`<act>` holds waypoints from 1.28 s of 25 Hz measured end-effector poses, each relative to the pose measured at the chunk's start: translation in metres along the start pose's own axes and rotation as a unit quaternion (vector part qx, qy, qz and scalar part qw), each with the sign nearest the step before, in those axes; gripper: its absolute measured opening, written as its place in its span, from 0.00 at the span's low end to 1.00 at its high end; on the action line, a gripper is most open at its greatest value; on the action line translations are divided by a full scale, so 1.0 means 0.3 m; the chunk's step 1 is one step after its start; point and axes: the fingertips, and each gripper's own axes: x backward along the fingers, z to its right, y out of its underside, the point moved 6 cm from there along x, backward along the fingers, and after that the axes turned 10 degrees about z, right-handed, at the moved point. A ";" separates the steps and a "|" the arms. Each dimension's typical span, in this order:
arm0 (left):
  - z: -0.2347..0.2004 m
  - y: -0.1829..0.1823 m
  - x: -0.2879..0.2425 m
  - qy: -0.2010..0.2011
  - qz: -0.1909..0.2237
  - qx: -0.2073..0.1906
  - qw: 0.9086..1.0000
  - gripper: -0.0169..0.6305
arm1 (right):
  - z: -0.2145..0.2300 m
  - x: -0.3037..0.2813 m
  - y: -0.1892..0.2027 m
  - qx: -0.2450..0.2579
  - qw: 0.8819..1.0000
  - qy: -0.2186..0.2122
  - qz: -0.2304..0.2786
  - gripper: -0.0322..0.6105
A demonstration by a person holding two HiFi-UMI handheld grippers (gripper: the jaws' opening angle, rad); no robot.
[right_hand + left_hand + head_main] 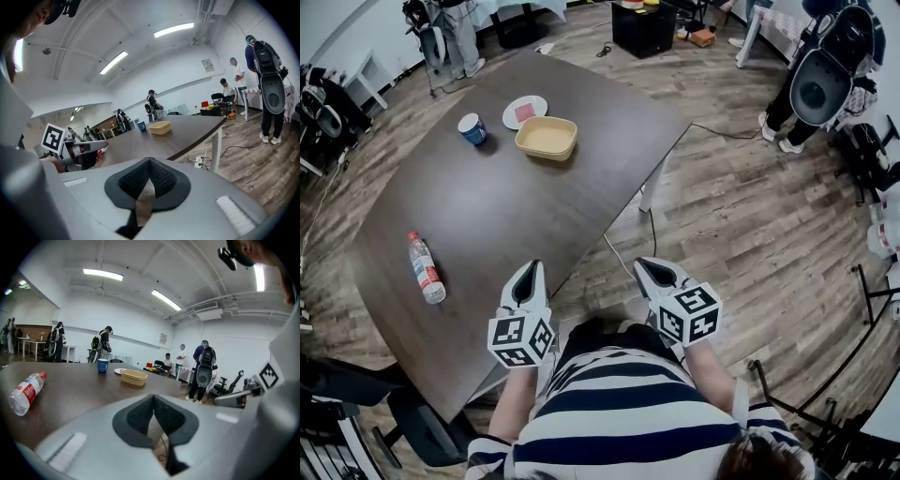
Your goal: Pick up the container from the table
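The container (546,138) is a shallow tan tub on the far part of the dark table (487,216). It also shows small in the left gripper view (133,377) and the right gripper view (159,127). My left gripper (530,269) hovers over the table's near edge, its jaws shut with nothing between them (153,397). My right gripper (650,266) is off the table's near corner, over the floor, likewise shut and empty (149,160). Both are well short of the container.
A blue cup (472,128) and a white plate (525,112) stand just behind the container. A plastic water bottle (425,268) lies at the table's left. A person with a backpack rig (820,80) stands far right. A black box (643,28) sits beyond the table.
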 end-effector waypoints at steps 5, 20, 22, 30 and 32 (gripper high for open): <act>0.039 -0.010 -0.062 -0.004 0.002 -0.014 1.000 0.03 | 0.059 -0.024 -0.024 0.012 1.000 -0.016 -0.002 0.05; -0.012 -0.060 -0.286 -0.019 -0.007 -0.025 1.000 0.03 | 0.127 -0.179 -0.114 0.045 0.998 -0.027 -0.015 0.05; -0.031 -0.068 -0.331 -0.022 -0.008 -0.021 0.999 0.03 | 0.139 -0.211 -0.133 0.049 0.998 -0.029 -0.018 0.05; -0.092 -0.094 -0.527 -0.023 -0.013 -0.005 1.000 0.03 | 0.202 -0.378 -0.221 0.059 0.997 -0.046 -0.031 0.05; -0.106 -0.104 -0.565 -0.023 -0.012 -0.003 1.000 0.03 | 0.210 -0.415 -0.235 0.060 0.996 -0.053 -0.034 0.05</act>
